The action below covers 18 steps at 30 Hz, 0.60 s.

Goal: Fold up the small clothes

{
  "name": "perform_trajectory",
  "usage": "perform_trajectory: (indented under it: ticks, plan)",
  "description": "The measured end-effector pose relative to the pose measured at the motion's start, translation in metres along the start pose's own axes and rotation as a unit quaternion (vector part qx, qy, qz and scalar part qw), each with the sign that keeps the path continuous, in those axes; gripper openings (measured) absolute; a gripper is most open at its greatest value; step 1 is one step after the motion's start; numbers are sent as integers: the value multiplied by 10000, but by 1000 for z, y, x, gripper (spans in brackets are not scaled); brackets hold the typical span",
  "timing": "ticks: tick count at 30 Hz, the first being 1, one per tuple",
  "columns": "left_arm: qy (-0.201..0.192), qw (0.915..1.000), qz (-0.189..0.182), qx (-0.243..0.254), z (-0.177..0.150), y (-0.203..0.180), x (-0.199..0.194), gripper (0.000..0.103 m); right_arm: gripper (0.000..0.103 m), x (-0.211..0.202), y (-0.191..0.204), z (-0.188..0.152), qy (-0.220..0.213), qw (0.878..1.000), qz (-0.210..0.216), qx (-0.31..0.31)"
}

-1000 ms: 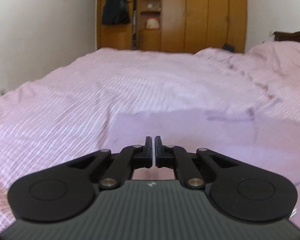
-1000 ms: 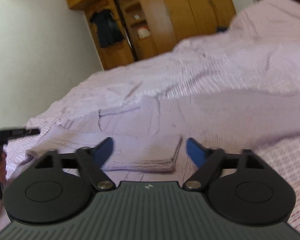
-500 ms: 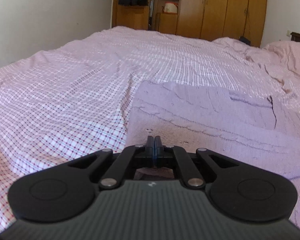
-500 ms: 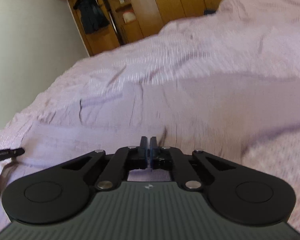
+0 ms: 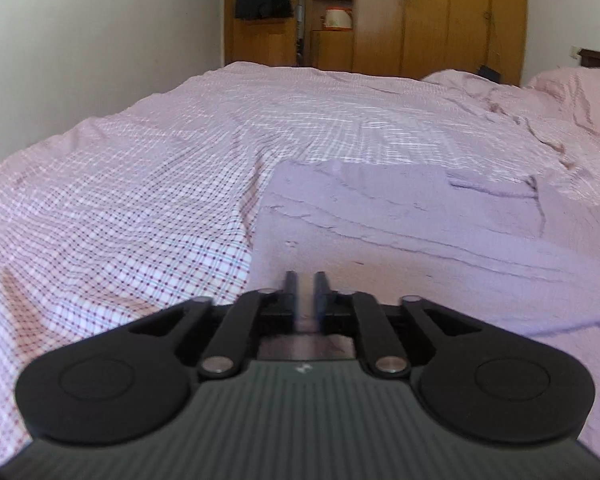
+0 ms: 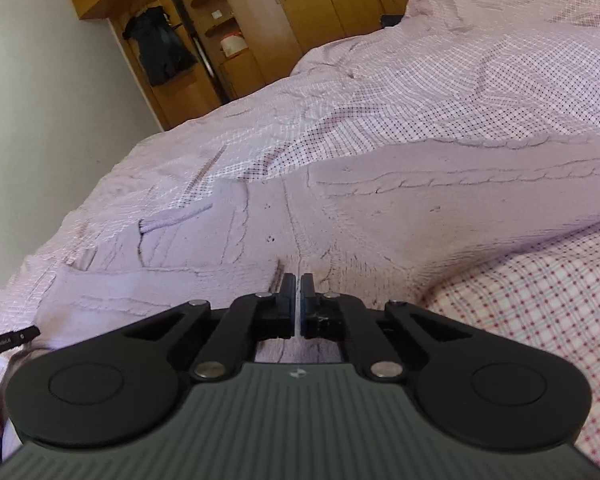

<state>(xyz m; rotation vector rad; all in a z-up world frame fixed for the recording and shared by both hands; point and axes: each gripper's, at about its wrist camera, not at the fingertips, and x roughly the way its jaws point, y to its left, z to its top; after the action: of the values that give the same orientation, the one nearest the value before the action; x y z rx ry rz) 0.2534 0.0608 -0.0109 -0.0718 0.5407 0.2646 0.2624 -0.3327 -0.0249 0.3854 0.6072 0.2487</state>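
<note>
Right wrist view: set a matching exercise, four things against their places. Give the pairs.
1. lilac cable-knit sweater
2. pink checked bedsheet
3. black garment
4. brown wooden wardrobe

a. covers the bed, under the knitwear
b. stands against the far wall
c. lies spread just ahead of the jaws
d. hangs beside the open shelves

Pairs: 1-c, 2-a, 3-d, 4-b

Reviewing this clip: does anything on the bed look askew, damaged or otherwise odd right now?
Nothing looks damaged or spilled. The lilac cable-knit sweater lies on the checked bedsheet, only partly folded, with uneven layers and a ribbed edge sticking up. That fits mid-fold work. The bedsheet is wrinkled, nothing more.
</note>
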Motion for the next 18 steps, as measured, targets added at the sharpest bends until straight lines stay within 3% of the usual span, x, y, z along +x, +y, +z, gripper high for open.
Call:
perform_trajectory:
  ticks: [4,6,9,11,13,18]
  plan:
    - [-75,9989,-341,324,8,-4,-32,30,1,-19,0,-3,30,9994,249,-226]
    - [-133,9987,-359,333,12,-3,-45,48,2,-31,-2,-5,-34,9990,281,-355]
    - [-238,9984,-351,369,10,2,-60,58,18,-46,-7,-11,-152,9986,196,-457]
    - [-318,9980,-335,420,5,6,-63,58,42,-52,-12,-15,-198,9986,171,-450]
    - [-259,9990,-169,321,1,9,-58,58,54,-55,-13,-20,-229,9983,156,-511]
    - [-32,9998,-190,-81,-1,15,-38,58,73,-58,-17,-18,-285,9984,138,-468]
